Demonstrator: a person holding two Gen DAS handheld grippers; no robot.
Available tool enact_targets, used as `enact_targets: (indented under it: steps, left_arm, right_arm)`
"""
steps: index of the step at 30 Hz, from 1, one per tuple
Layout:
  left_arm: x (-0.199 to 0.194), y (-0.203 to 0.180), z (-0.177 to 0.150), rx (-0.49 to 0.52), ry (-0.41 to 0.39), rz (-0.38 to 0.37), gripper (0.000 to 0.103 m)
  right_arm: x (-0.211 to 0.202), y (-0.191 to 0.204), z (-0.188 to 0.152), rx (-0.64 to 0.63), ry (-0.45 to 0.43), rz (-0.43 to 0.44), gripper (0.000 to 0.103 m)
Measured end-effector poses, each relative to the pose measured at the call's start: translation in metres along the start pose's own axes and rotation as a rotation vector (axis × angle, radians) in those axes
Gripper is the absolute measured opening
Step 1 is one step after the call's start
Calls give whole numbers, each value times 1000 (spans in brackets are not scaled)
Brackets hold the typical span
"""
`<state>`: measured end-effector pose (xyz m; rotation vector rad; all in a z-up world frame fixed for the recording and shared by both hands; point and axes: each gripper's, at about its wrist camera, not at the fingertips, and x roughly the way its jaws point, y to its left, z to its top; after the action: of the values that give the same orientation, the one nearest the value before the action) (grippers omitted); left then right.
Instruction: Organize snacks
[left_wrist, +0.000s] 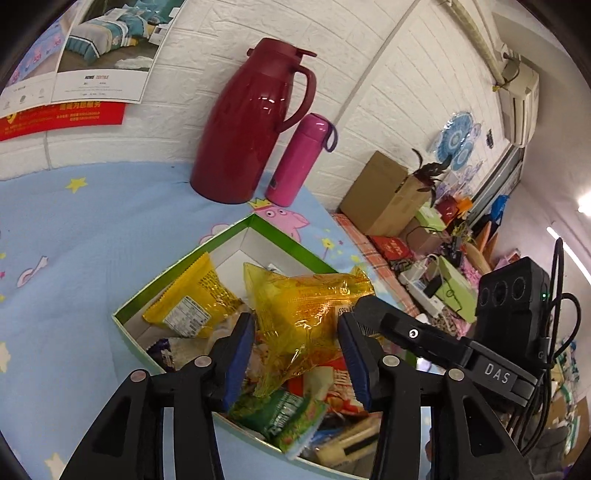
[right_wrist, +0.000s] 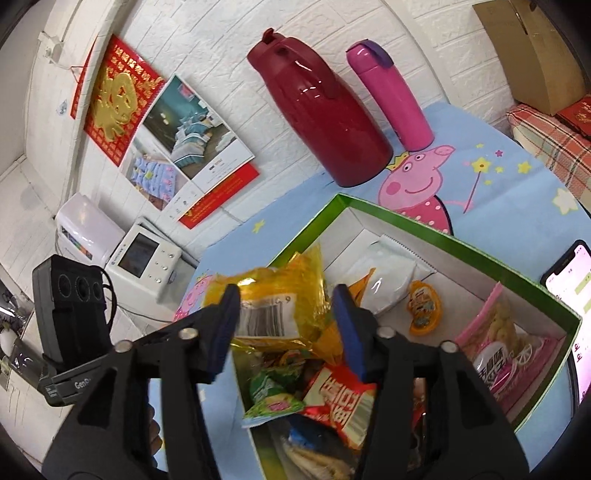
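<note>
A green-edged box (right_wrist: 424, 229) sits on a blue cartoon cloth (left_wrist: 92, 229) in front of a dark red jug (left_wrist: 251, 122) and a pink bottle (left_wrist: 295, 158), and it is partly filled with snack packets. On top of the pile lies a puffy packet in clear yellow wrap (left_wrist: 306, 306). The left gripper (left_wrist: 299, 350) has its fingers spread wide on either side of this packet, not pressing it. The right gripper (right_wrist: 284, 325) also stands wide, with the same yellow packet's barcode end between its blue pads (right_wrist: 349, 328); whether either pad touches the wrap cannot be told. The packet looks light, soft and full of air, with a slick, crinkly film that would slide under a weak pinch and crush under a hard one. A sensible hold would be across the flat crimped seam or a gathered fold near the end, closing gently. Other packets, a green one (right_wrist: 273, 395) and a red one (right_wrist: 343, 402), lie loosely beneath and could shift.
</note>
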<state>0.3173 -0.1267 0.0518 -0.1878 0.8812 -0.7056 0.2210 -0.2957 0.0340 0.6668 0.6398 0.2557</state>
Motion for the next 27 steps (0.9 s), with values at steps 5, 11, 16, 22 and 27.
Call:
enact_targets:
  steps: [5, 11, 16, 22, 27]
  left_arm:
    - [4, 3, -10, 25, -55, 131, 89]
    - [-10, -5, -22, 89, -59, 175, 89]
    - [-44, -19, -41, 108, -96, 227, 89]
    - [-99, -38, -81, 72, -180, 287, 103]
    - [-129, -59, -129, 87, -190, 365, 103]
  right_arm:
    - [-14, -17, 7, 19, -72, -54, 87]
    - [-42, -8, 2, 10, -119, -72, 96]
    - [-73, 32, -12, -106, -155, -114, 102]
    - [-119, 78, -53, -267, -209, -223, 102]
    - [-146, 90, -104, -356, -216, -376, 102]
